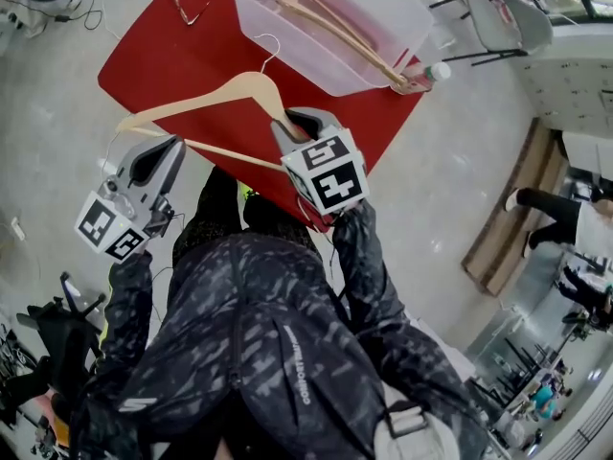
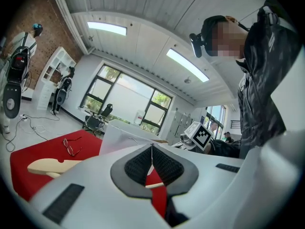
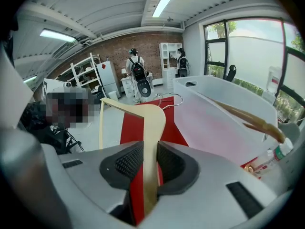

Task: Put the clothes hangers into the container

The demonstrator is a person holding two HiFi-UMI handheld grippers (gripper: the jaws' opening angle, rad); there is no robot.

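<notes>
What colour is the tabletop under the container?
The tabletop is red; head view shows it best.

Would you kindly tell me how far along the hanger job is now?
Done: one wooden hanger lies in the container. In hand: the right gripper grips a second hanger over the red table. Left: putting it in the container too.

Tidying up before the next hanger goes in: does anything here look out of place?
A pair of glasses lies on the red table beside the container, unrelated to the job. A bottle sits by the container's other corner. Nothing looks spilled or damaged.
</notes>
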